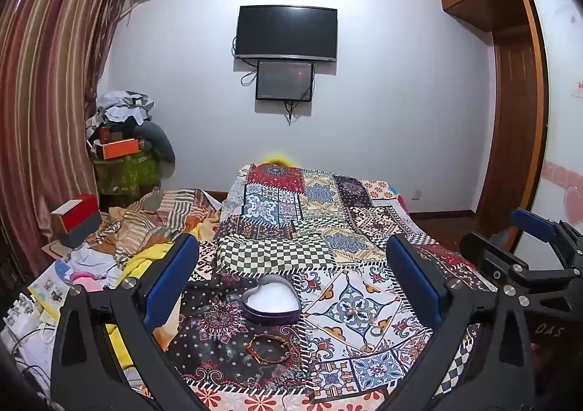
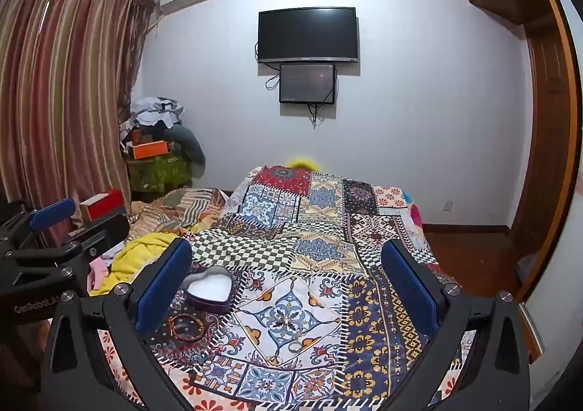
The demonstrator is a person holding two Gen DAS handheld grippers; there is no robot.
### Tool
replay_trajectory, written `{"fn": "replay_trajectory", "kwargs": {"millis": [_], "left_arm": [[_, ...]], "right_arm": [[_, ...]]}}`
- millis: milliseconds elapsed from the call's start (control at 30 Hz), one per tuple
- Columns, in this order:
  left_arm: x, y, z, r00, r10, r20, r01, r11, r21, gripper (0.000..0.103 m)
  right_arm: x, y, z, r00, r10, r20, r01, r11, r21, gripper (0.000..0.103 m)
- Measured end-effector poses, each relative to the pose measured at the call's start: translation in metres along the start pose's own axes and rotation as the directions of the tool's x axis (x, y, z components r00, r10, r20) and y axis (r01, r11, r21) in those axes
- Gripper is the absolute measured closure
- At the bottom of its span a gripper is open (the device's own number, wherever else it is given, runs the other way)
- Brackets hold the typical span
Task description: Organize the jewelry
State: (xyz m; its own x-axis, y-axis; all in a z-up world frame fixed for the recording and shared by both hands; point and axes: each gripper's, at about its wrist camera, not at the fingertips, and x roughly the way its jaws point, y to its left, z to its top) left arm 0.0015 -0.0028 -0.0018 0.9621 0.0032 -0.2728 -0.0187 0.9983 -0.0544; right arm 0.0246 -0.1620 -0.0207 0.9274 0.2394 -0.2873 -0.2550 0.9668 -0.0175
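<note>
1. Fingers of both your grippers stand wide apart and hold nothing: left gripper (image 1: 291, 287), right gripper (image 2: 288, 283).
2. Your bracelet (image 1: 268, 348) lies flat on the quilt (image 1: 277, 221), just near of the open heart tin (image 1: 271, 303). It looks light, stiff and slippery; pinch across one side of the band.
3. Rings (image 2: 295, 346) right of it are tiny; expect them to sink into the cloth.
4. Only your right view shows the rings clearly.
</note>
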Motion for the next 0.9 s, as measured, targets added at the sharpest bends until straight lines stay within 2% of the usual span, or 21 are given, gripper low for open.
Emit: {"fn": "replay_trajectory", "kwargs": {"millis": [233,367,900], "left_arm": [[-0.001,-0.006,-0.003,1.000,0.004,-0.004,-0.004,1.000,0.007,0.000],[0.004,0.005,-0.001,1.000,-0.009,-0.018,0.009,1.000,0.003,0.000],[0.005,0.007,-0.004,1.000,-0.007,-0.023,0.007,1.000,0.003,0.000]], "right_arm": [[0.000,0.002,0.000,1.000,0.000,-0.002,0.000,1.000,0.003,0.000],[0.001,-0.001,-0.001,1.000,0.001,-0.004,-0.001,1.000,0.006,0.000],[0.005,0.004,-0.009,1.000,0.003,-0.014,-0.003,1.000,0.005,0.000]]}}
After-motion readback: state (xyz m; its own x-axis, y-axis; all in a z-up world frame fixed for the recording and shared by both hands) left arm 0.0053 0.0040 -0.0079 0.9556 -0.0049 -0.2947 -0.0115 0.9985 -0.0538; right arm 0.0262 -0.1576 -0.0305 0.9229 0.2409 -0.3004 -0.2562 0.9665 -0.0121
